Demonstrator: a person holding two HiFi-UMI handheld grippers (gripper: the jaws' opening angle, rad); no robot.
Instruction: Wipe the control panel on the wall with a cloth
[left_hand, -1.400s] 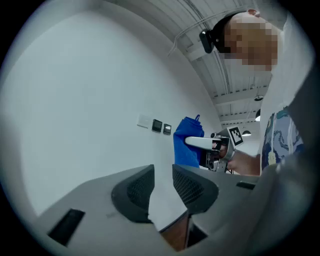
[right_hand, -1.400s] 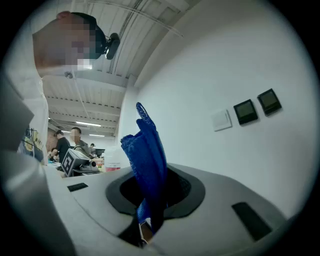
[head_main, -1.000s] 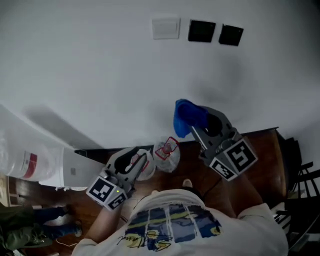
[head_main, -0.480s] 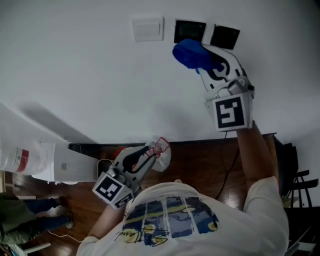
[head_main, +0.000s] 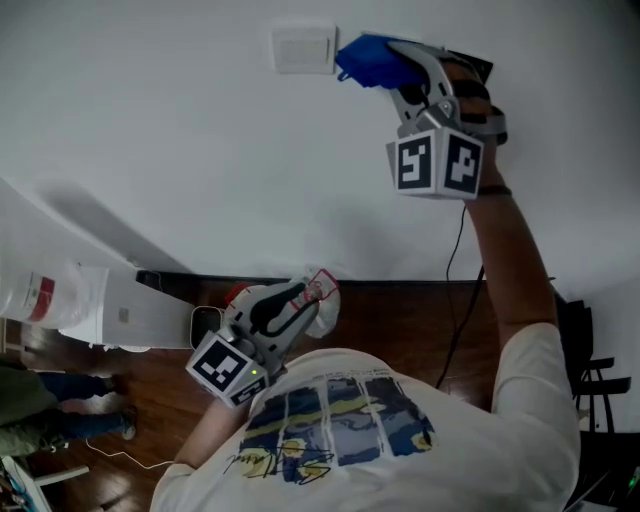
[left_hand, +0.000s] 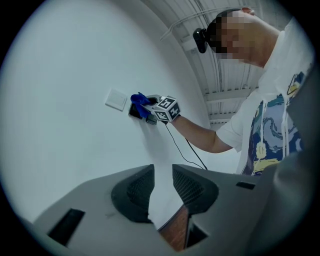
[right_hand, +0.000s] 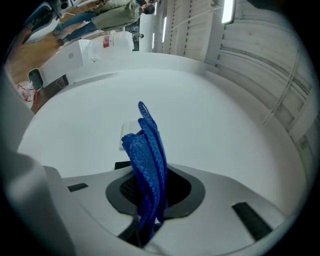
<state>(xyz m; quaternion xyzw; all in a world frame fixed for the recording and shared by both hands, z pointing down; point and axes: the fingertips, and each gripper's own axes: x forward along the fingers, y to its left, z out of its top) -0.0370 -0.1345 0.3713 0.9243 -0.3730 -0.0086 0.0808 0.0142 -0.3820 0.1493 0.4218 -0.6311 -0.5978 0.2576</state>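
Note:
High on the white wall, my right gripper (head_main: 388, 62) is shut on a blue cloth (head_main: 362, 58). The cloth presses just right of a white switch plate (head_main: 303, 48). The gripper covers the black control panels; only a corner of one panel (head_main: 478, 66) shows. In the right gripper view the cloth (right_hand: 148, 155) stands up between the pads, in front of the white plate (right_hand: 127, 135). The left gripper view shows the cloth (left_hand: 139, 99) on a black panel (left_hand: 134, 111). My left gripper (head_main: 292, 300) hangs low near the floor, its jaws (left_hand: 162, 187) shut to a thin slit, holding nothing.
Below the wall runs a dark skirting and brown wooden floor (head_main: 400, 320). A white appliance (head_main: 110, 310) stands at the left, a clear plastic bag (head_main: 324, 296) lies by my left gripper, a black cable (head_main: 452, 300) hangs down, and a dark chair (head_main: 600, 370) sits at the right.
My right gripper has risen with the blue cloth from waist height to the wall panels and slid left over them. The left gripper has stayed low.

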